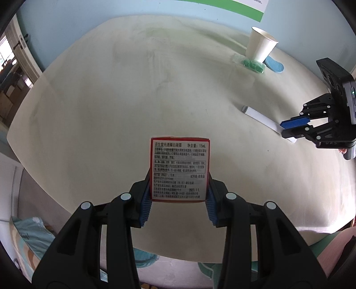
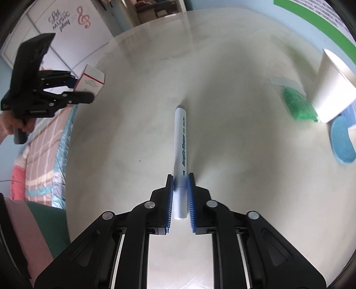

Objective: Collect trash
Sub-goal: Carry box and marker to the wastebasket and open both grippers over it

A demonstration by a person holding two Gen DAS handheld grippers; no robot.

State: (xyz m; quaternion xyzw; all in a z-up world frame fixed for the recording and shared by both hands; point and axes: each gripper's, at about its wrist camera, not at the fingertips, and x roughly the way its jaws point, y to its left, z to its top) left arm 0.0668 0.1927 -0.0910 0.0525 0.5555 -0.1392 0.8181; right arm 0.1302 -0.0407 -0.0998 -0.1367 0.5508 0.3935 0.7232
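Observation:
My left gripper is shut on a small red-and-white carton with a printed label, held above the cream table; it also shows in the right wrist view. My right gripper is shut on a white acrylic marker that points away along the fingers. In the left wrist view the right gripper is at the right edge with the marker in it. A white paper cup stands at the far right, next to a clear bag of green bits.
A blue oval pad lies beside the cup, also in the right wrist view. A striped bedcover lies left of the table. A light-blue wall with a green-edged poster runs behind.

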